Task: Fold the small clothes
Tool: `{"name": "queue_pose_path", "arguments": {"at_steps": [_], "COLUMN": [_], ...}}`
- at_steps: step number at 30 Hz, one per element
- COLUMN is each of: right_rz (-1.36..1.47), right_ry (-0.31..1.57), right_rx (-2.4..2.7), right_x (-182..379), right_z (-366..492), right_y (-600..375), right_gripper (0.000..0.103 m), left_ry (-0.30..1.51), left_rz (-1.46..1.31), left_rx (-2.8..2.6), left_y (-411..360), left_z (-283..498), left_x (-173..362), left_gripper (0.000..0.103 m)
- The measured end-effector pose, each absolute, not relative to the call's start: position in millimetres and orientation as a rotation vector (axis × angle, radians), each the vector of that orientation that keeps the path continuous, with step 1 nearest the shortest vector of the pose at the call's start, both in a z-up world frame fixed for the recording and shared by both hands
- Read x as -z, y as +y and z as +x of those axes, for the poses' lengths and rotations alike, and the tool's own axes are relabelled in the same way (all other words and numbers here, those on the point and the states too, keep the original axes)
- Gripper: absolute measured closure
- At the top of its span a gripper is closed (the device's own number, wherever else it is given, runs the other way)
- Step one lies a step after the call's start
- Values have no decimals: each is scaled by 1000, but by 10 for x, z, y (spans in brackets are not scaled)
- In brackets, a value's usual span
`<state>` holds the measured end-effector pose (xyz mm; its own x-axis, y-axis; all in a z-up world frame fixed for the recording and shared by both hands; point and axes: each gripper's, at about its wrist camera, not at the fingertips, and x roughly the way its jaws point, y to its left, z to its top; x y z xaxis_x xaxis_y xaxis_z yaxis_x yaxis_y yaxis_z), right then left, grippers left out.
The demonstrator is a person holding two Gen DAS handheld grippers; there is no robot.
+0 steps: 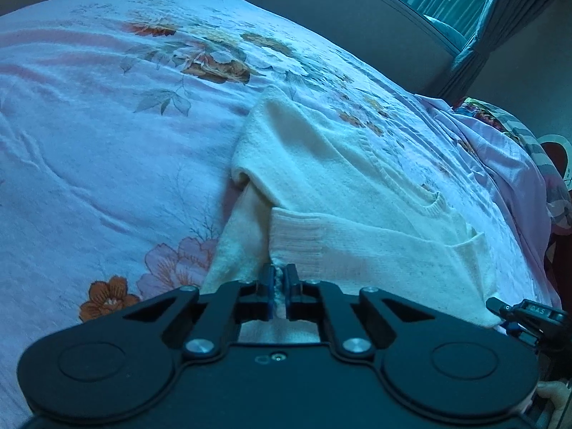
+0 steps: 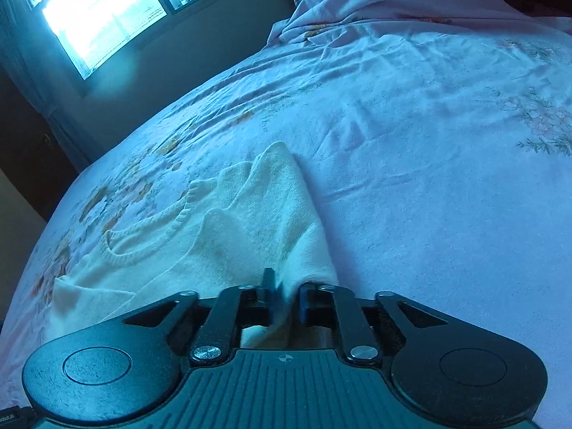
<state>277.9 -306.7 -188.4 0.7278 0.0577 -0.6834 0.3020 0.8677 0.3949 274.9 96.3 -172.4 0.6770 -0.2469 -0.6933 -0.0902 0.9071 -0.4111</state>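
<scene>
A small cream knitted sweater lies on the floral bedsheet, its ribbed neckline toward the right. My left gripper is shut on the sweater's near edge by a ribbed cuff or hem. In the right wrist view the same sweater lies ahead and to the left, with its neckline at the left. My right gripper is shut on its near corner, which is lifted off the sheet. The right gripper's tip also shows at the lower right of the left wrist view.
The bed's far edge runs along a dark wall under a bright window with curtains. Bunched pink bedding and a patterned blanket lie at the bed's right end. Open sheet stretches to the left and right of the sweater.
</scene>
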Motion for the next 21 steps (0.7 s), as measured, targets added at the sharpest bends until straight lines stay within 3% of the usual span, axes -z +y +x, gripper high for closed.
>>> {"name": "queue_pose_path", "arguments": {"at_steps": [1,3,7,8,9,10,11,14,15,21], "right_rz": [514,501,533,549,560,565,560,538,539,544], "right_ry": [761,748,753,759,753,748,750,742,741,739], "right_rx": [131,119,77,88,86,76,69,59,58,44], "right_x": [1853,1793,1807,1809,1798,1786,1777,1752,1751,1758], "right_z": [2725,2609,2600,2614,2620,2627,2639,2612,2602,2599], "right_y": [-3062,-3048,-3015,-3004,-2985,-2960,-2931,-2862,-2857,-2858], "right_gripper": [66,60,58,58,58,58,58,58,58,58], "left_ry": [821,825,872,883,884,886,887,889,891,882], "left_rz": [-433,-427,-510,-527,-546,-566,-591,-623,-627,-643], "left_rx": [83,79,142,148,148,147,156,145,138,169], "left_y": [979,1006,1033,1027,1031,1042,1055,1052,1046,1017], "left_z": [2731,2714,2709,2711,2711,2717,2729,2757,2759,2691], "left_x": [1705,1698,1713,1717,1721,1722,1733,1780,1799,1809], "left_gripper": [103,103,102,98,82,73,72,80,91,94]}}
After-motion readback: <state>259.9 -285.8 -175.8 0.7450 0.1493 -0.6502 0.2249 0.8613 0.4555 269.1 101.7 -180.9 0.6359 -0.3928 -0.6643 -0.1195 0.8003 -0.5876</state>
